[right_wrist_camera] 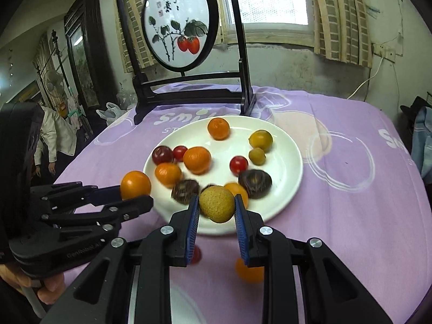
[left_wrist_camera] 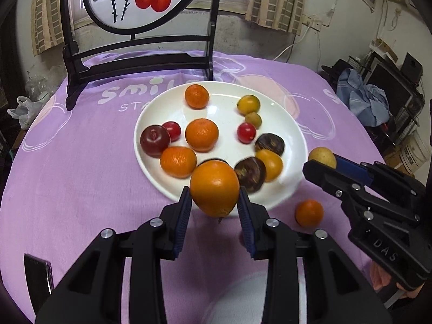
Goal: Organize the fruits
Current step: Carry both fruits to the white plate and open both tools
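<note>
Two fruits are in the air at once, each carried toward the white plate [left_wrist_camera: 151,178] near the middle of the table, which looks like the gathering place for everything. The left gripper [left_wrist_camera: 214,205] is clamped on a large orange [left_wrist_camera: 214,187], its blue pads pressed to either side at the widest part, probably so the round skin cannot roll out; it hangs over the plate's near rim. The right gripper [right_wrist_camera: 217,210] squeezes a rough yellow-brown fruit [right_wrist_camera: 216,203] the same way, also above the near rim, a little to the right of the orange. Most of the fruit already lies on the plate: oranges, cherry tomatoes, a red plum [left_wrist_camera: 154,140], yellow plums and dark chestnut-like pieces, scattered rather than sorted. One small orange [left_wrist_camera: 309,212] sits on the purple tablecloth [left_wrist_camera: 81,189] just off the plate's near right rim, and a small red fruit [right_wrist_camera: 195,253] lies by the near edge, so some gathering remains
</note>
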`<control>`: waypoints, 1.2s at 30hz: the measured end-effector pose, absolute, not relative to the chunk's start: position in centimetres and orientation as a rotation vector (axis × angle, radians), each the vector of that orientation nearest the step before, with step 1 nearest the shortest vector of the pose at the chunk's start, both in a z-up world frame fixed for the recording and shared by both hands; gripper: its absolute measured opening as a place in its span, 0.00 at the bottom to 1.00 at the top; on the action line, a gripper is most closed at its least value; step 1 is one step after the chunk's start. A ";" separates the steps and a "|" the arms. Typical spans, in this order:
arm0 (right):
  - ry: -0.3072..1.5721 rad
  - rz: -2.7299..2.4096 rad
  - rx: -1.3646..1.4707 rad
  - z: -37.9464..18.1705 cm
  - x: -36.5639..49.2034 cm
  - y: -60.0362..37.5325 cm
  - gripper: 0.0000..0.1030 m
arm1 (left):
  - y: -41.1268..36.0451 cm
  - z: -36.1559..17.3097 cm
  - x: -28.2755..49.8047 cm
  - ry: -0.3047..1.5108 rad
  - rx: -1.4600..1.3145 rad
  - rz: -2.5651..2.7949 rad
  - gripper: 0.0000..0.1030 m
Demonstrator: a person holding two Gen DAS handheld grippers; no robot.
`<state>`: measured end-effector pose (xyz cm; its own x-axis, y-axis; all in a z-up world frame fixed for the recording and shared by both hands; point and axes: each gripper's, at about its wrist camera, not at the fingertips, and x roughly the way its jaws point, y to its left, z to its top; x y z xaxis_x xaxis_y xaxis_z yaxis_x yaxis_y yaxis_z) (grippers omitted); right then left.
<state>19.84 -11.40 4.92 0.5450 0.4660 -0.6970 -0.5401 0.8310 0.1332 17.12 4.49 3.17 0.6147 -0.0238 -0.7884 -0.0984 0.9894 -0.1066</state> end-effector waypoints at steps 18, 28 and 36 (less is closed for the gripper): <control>0.860 0.527 -0.096 2.3 26.1 -8.9 0.26 | 5.1 1.5 23.4 0.923 -0.142 0.140 0.33; 0.858 0.525 -0.012 3.5 25.4 -11.5 0.34 | 5.7 3.6 22.3 0.862 -0.144 0.206 0.76; 0.846 0.551 -0.082 3.7 21.2 -13.2 0.41 | 4.4 4.6 17.8 0.850 -0.126 0.189 0.82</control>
